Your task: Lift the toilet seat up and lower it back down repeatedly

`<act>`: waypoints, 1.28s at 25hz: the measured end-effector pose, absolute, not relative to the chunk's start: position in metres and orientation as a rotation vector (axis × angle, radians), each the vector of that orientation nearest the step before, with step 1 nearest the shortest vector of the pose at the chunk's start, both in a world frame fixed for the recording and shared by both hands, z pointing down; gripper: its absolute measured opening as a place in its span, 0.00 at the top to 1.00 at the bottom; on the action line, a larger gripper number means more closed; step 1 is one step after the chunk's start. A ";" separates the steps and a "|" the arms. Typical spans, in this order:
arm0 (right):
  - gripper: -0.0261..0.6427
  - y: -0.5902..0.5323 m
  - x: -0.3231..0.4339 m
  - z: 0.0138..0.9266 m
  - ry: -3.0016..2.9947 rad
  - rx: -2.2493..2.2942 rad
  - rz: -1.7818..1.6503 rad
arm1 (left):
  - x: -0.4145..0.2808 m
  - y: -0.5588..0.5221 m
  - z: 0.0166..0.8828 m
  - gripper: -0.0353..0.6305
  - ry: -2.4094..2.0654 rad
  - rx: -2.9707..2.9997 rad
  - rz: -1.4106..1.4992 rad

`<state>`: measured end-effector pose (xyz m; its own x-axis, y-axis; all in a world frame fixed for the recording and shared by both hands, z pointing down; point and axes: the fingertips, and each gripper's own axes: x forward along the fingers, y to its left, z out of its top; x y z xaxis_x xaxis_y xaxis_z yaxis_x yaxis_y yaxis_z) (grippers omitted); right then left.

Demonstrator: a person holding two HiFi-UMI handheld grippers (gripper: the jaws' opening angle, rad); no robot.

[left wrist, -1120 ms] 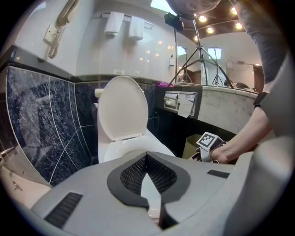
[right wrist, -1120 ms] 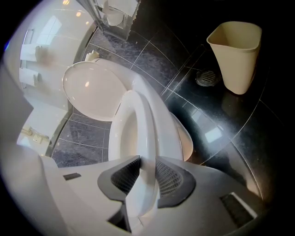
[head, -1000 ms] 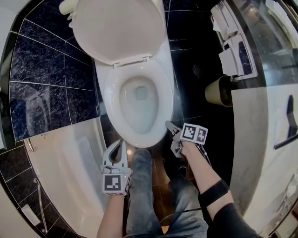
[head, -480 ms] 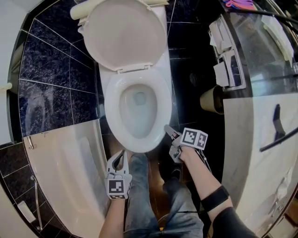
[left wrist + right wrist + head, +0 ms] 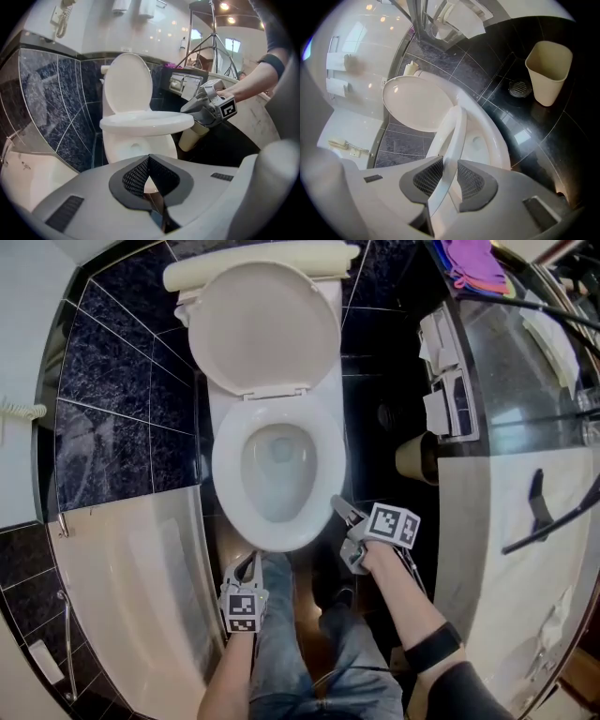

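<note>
Right gripper [image 5: 339, 506] clamped on the toilet seat [image 5: 452, 140] edge.
It holds at 4 o'clock of the bowl [image 5: 279, 479]; the left gripper [image 5: 250, 559], jaws together and empty, hovers at 6 o'clock.

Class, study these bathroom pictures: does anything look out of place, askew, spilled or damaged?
Nothing really stands out. The toilet seat hangs lifted off the bowl only because the right tongs grip its edge. The lid is raised, the wastebasket stands upright, and no spill or damage shows.
</note>
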<state>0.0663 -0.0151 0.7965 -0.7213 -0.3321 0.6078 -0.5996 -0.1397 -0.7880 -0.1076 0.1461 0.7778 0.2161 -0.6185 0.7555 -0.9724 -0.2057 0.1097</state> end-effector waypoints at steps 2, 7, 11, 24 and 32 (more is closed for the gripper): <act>0.78 -0.018 0.066 0.789 -1.916 1.068 1.969 | -0.098 0.135 0.780 0.96 -1.442 1.920 0.771; 0.78 -0.028 0.062 0.769 -1.942 1.065 1.970 | -0.086 0.101 0.761 0.96 -1.440 1.973 0.718; 0.78 -0.036 0.062 0.756 -1.967 1.067 1.953 | -0.088 0.074 0.740 0.96 -1.494 1.964 0.635; 0.74 -0.091 0.053 0.684 -2.024 1.172 1.917 | -0.109 -0.006 0.661 0.96 -1.556 2.010 0.539; 0.82 -0.126 0.047 0.602 -2.170 1.164 1.779 | -0.122 -0.067 0.614 0.96 -1.539 2.102 0.584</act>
<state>0.0469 -0.1265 0.6019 -0.7018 -0.4851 0.5216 -0.6067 0.0233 -0.7946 -0.1219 -0.0675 0.6139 0.2811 -0.7589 0.5874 -0.9575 -0.2626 0.1189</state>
